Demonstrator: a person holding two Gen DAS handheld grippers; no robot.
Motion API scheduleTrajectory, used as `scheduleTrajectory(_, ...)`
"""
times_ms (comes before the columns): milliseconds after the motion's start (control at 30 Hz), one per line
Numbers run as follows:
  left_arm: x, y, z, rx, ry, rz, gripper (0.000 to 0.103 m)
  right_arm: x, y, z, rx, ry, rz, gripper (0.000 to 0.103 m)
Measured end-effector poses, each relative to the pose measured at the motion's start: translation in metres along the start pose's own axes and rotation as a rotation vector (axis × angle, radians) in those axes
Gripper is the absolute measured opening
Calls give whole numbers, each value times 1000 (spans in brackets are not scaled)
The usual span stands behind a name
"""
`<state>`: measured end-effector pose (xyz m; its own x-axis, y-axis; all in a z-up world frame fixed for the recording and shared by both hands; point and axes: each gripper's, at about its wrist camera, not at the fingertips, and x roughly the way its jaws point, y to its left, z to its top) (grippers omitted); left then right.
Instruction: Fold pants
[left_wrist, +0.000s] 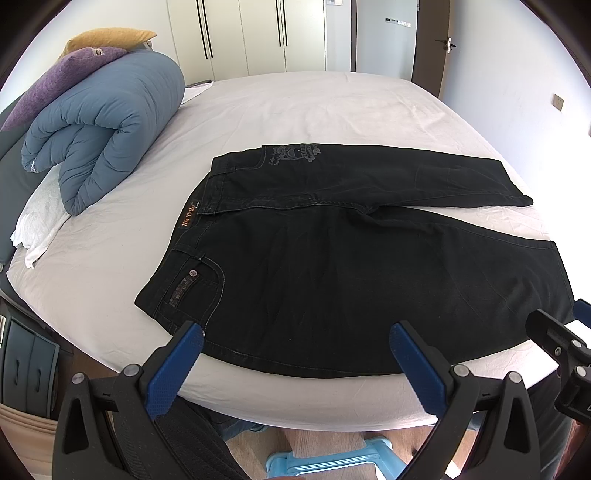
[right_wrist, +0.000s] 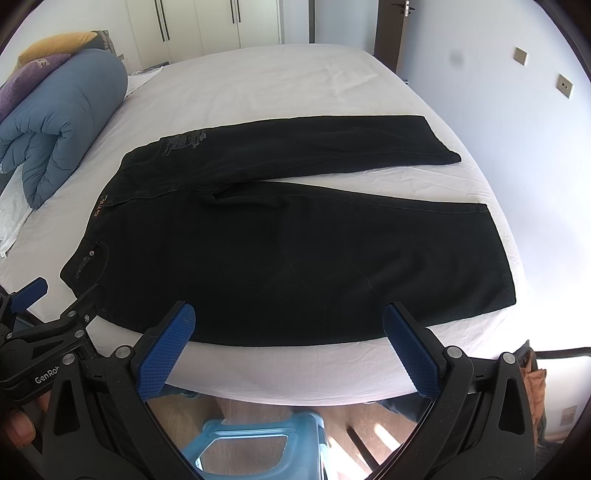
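Black jeans (left_wrist: 332, 258) lie flat on the white bed (left_wrist: 295, 110), waistband to the left, both legs spread to the right. They also show in the right wrist view (right_wrist: 277, 251). My left gripper (left_wrist: 295, 334) is open and empty, hovering over the near edge of the jeans by the hip. My right gripper (right_wrist: 288, 314) is open and empty over the near edge of the nearer leg. The right gripper shows at the right edge of the left wrist view (left_wrist: 557, 332). The left gripper shows at the left edge of the right wrist view (right_wrist: 44, 306).
A rolled blue duvet (left_wrist: 103, 125) with purple (left_wrist: 62, 77) and yellow pillows (left_wrist: 110, 37) lies at the bed's far left. A light blue plastic stool (right_wrist: 255, 439) stands on the wooden floor below the bed edge. White wardrobes (left_wrist: 258, 33) stand beyond the bed.
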<state>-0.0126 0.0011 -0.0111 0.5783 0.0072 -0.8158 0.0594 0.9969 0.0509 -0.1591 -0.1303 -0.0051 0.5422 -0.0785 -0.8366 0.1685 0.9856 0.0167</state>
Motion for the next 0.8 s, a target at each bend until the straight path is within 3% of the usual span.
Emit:
scheduleTrajectory(300,4,-2,1,4,7,-5,103,2,1,2,-7,6,3,103)
scheduleTrajectory(467,11,2,10,3,17,-50,103,8,2,6,-18,10,31,103)
scheduleTrajectory(633,27,11,36,27,-1,-180,103,8,-4,22,-49,-32,151,103)
scheduleTrajectory(800,52,22,80,78,-9,-165,103,8,-12,53,-145,-133,212,103)
